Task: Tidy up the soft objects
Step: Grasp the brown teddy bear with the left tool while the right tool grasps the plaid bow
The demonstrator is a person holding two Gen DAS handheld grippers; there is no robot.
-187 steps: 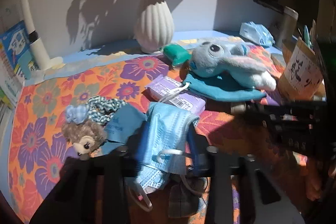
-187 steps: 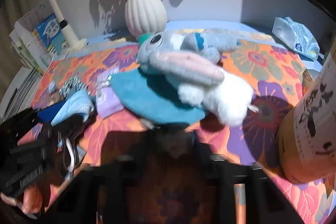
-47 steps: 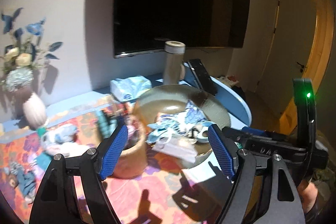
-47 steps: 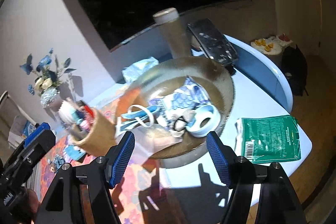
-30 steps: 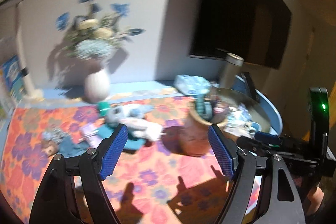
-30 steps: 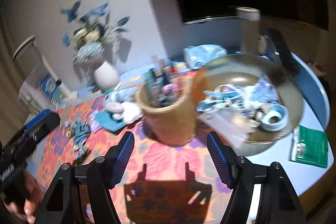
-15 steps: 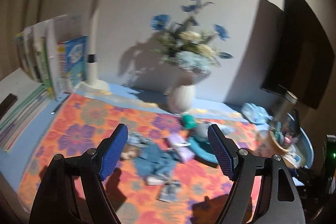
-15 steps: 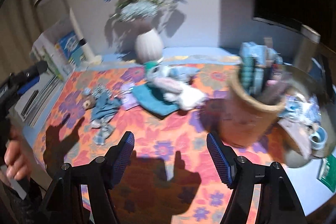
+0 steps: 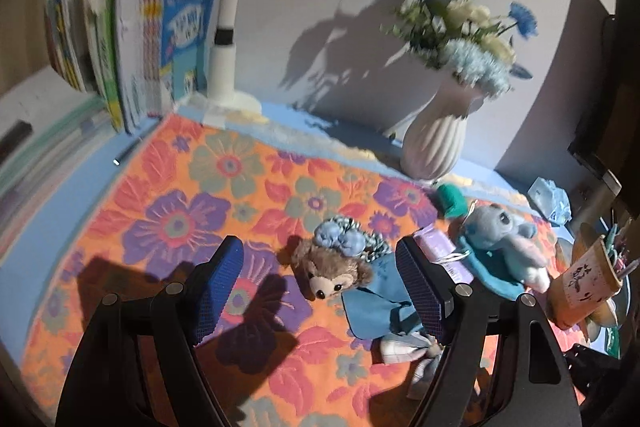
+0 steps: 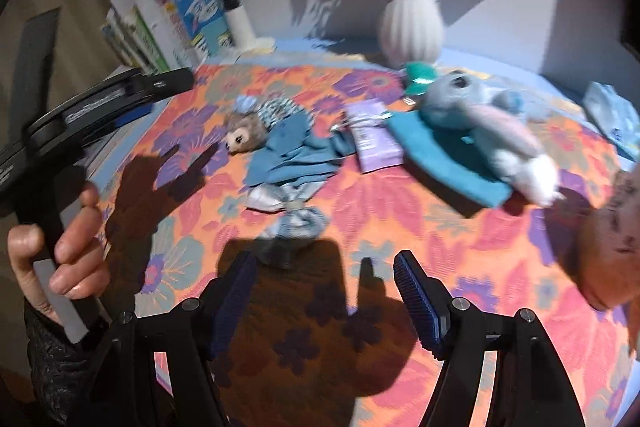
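1. An approach step is judged to be in hand: both grippers are held above the flowered cloth (image 9: 224,187), angled down toward the pile of soft things, and nothing is carried.

2. The left gripper (image 9: 320,291) is seen with its jaws parted and empty. The brown plush bear (image 9: 330,273) lies just beyond and between its pads, with the blue cloth (image 9: 376,305) just beside the right pad.

3. The right gripper (image 10: 322,291) is likewise seen spread wide with nothing between the pads. A small bundle of pale blue fabric (image 10: 292,225) lies just ahead of its left pad; the bear and blue cloth sit farther ahead to the left.

4. The grey plush rabbit (image 10: 480,115) rests on a teal cloth (image 10: 444,155) well ahead and right of the right gripper, beside a purple packet (image 10: 374,141).

5. The next move is judged to call for lowering one gripper over a single soft item, probably the bear or the fabric bundle, so that the pads straddle it before closing.

6. Care is needed that the overlapping cloth is not pinched along with the bear.
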